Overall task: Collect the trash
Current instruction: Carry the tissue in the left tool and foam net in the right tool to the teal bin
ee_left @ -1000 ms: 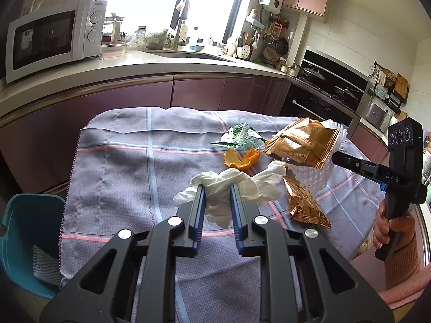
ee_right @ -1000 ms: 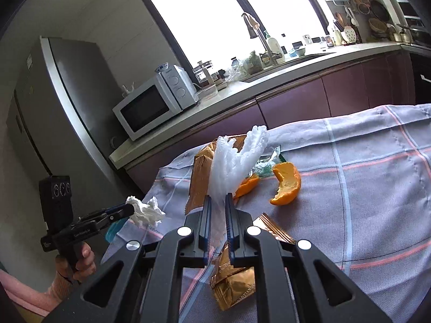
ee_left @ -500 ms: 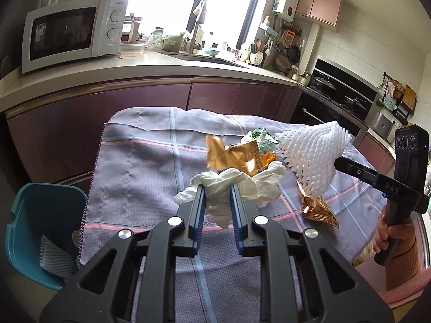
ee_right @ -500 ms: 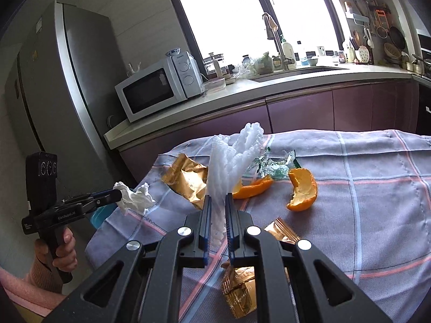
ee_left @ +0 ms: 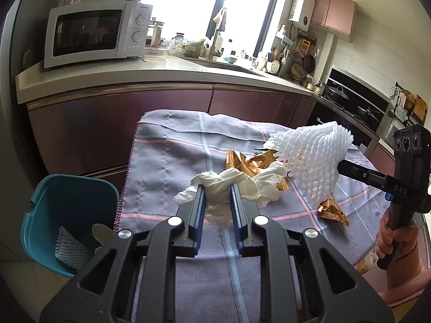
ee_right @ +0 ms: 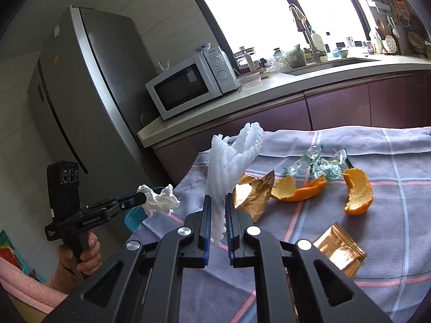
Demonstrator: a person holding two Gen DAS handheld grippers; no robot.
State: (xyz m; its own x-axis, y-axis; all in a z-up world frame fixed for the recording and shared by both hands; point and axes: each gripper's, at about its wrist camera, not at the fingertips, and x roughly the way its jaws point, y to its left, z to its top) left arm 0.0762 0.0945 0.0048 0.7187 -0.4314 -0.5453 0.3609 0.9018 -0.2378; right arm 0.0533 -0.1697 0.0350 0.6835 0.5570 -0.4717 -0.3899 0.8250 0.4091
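Note:
My left gripper [ee_left: 217, 188] is shut on a crumpled white tissue [ee_left: 229, 185] and holds it above the grey cloth-covered table [ee_left: 172, 158], near its left end. My right gripper [ee_right: 216, 199] is shut on a white foam fruit net [ee_right: 231, 150], lifted off the table; the net also shows in the left wrist view [ee_left: 312, 158]. A teal bin [ee_left: 67, 215] stands on the floor left of the table with a foam net inside. On the cloth lie gold wrappers [ee_right: 253, 193] [ee_right: 339, 250], orange peels [ee_right: 358, 191] and a green wrapper [ee_right: 320, 164].
A kitchen counter [ee_left: 150, 72] with a microwave [ee_left: 97, 35] and sink runs behind the table. A fridge [ee_right: 89, 94] stands at the left. A stove [ee_left: 358, 102] is at the far right.
Both grippers moved left toward the bin with their loads. The foam net rose clear of the table and a gold wrapper came into view beneath it.

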